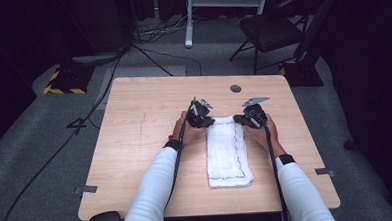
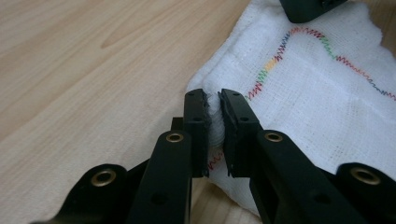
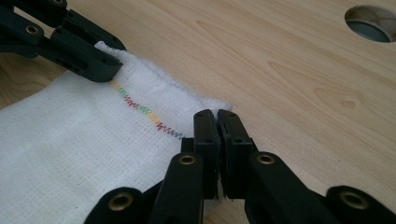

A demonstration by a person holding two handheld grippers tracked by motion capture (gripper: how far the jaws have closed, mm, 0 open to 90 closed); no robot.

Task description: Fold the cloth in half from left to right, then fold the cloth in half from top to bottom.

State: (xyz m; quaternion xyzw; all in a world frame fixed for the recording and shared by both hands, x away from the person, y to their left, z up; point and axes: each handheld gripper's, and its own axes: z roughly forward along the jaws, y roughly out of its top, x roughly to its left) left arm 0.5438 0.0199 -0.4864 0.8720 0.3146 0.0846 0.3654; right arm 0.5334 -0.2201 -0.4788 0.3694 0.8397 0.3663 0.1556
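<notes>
**Inspector:** Position of the cloth?

**Assistant:** A white folded cloth (image 1: 228,151) with multicoloured zigzag stitching lies flat on the wooden table (image 1: 135,143), right of centre, its long side running from the person's edge towards the far edge. The near end sits just inside the near edge; the far end lies between the two grippers.

**Inspector:** Left gripper?

**Assistant:** The left gripper (image 2: 214,116) is at the far left corner of the cloth. Its jaws stand nearly together with a bunched fold of the fabric pinched between the pads — clamped on the corner.

**Inspector:** Right gripper?

**Assistant:** The right gripper (image 3: 217,122) is at the far right corner. Its jaws are pressed almost flush and the cloth edge runs in between them, so it too grips the fabric, though less of it shows between the pads.

**Inspector:** Surroundings — anything in the way?

**Assistant:** A round cable hole (image 1: 235,88) sits in the tabletop beyond the grippers, well apart from the cloth. Off the table, on the grey carpet: a black chair (image 1: 270,32) at far right, a white frame leg (image 1: 188,20) at far centre, a yellow-and-black striped base (image 1: 62,84) at far left, and loose cables (image 1: 108,89) trailing past the left edge. The tabletop around the cloth carries only the hands and forearms in white sleeves (image 1: 155,192).
</notes>
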